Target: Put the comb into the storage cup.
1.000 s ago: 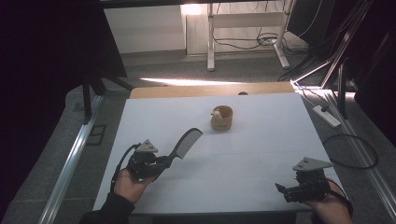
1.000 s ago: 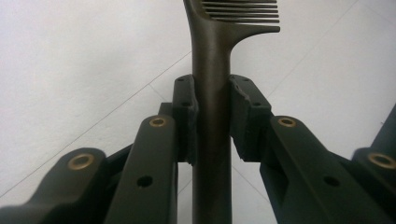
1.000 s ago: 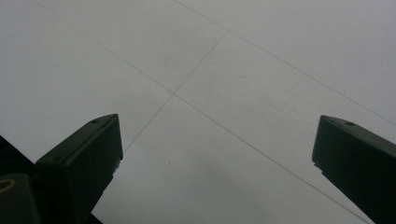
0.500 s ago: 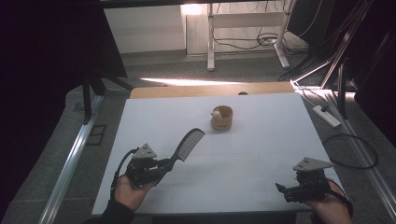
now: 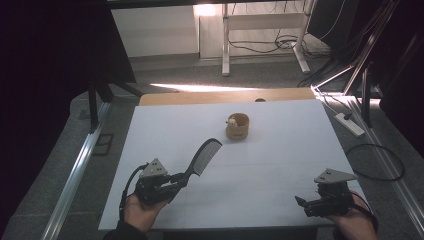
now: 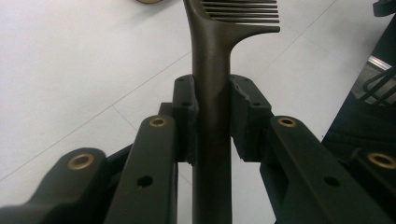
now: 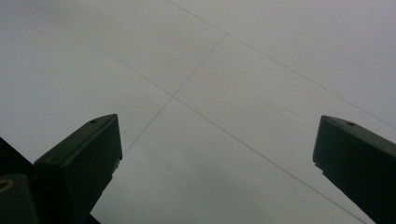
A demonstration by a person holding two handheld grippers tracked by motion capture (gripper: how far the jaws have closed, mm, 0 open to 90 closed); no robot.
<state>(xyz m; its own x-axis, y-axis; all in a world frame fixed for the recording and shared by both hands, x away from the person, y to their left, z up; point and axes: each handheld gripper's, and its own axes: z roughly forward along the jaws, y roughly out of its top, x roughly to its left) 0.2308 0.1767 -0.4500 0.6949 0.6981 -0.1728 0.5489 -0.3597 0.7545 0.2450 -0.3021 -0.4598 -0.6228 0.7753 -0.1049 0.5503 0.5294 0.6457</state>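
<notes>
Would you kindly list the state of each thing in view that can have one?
Comb: held by its handle, teeth end raised off the table.
Left gripper: shut on the comb.
Right gripper: open, holding nothing.
Cup: upright on the table, something pale inside.

Place looked like a lab or test room: white gridded bench (image 5: pixel 280 165), power strip (image 5: pixel 348 123) and loose cables (image 5: pixel 260 45) on grey carpet floor (image 5: pixel 165 70), metal stand legs (image 5: pixel 226 40).

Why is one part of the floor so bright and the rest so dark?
High view: a bright strip of light falls on the floor beyond the table, with dark edges around. Left gripper view: the comb looks sharp. Right gripper view: the tabletop looks dim and grey.
</notes>
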